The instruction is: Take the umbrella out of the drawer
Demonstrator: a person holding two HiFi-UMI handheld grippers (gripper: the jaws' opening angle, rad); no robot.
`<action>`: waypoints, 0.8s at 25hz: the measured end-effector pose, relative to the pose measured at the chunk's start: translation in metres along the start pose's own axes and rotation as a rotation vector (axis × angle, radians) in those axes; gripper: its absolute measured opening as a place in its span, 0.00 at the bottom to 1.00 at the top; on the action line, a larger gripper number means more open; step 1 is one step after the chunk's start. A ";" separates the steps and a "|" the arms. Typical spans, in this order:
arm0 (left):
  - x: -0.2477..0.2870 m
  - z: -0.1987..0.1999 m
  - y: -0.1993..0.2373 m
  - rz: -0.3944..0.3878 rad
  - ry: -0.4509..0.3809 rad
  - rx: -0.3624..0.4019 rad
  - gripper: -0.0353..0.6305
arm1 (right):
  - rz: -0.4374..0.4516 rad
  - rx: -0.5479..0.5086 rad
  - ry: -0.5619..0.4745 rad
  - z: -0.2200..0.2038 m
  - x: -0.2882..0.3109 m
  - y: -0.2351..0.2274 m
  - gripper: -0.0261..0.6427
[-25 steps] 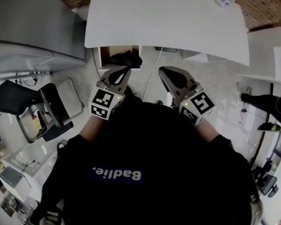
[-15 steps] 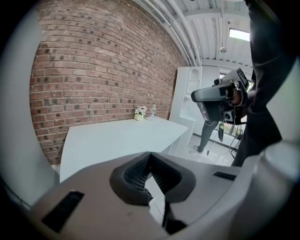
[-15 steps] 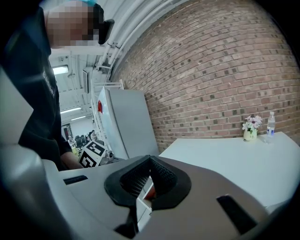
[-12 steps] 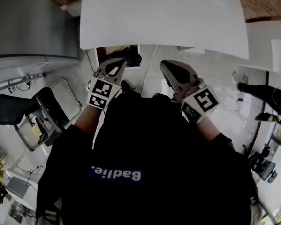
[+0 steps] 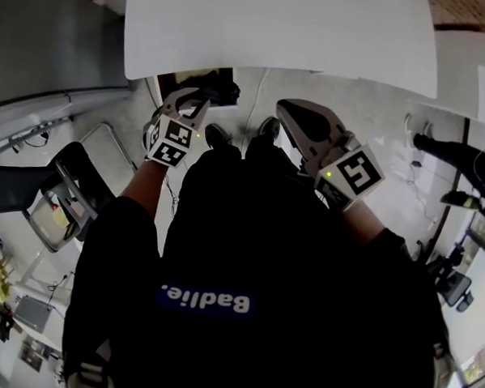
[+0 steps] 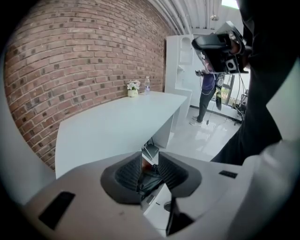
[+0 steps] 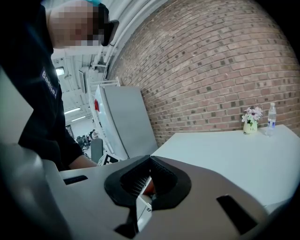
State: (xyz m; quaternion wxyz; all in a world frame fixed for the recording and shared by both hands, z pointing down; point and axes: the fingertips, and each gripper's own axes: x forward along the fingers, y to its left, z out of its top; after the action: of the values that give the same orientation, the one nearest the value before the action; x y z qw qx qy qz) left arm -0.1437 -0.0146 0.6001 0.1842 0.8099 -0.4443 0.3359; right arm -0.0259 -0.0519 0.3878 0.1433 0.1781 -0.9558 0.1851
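Beside left tool [image 5: 191, 99], black shirt [image 5: 249, 230], white print "Badlie." [image 5: 202, 300]

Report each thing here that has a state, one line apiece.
drawer, open.
umbrella, lying in the drawer, untouched.
left claw, open; jaws have just been opening, nothing between them.
right claw, shut, empty.
bottle, upright.
vase, upright, holding flowers.
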 end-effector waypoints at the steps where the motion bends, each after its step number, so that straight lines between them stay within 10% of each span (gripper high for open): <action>1: 0.007 -0.006 0.000 -0.004 0.021 0.014 0.22 | -0.001 0.004 0.004 -0.002 -0.001 -0.004 0.08; 20: 0.136 -0.143 0.011 -0.087 0.379 0.240 0.38 | -0.082 0.060 0.157 -0.066 -0.018 -0.032 0.08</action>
State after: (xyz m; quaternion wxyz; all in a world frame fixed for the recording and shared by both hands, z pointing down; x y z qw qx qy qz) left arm -0.1553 -0.0160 0.7978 0.1808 0.7667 -0.3234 0.5243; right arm 0.0165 -0.0479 0.4501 0.2200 0.2062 -0.9275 0.2209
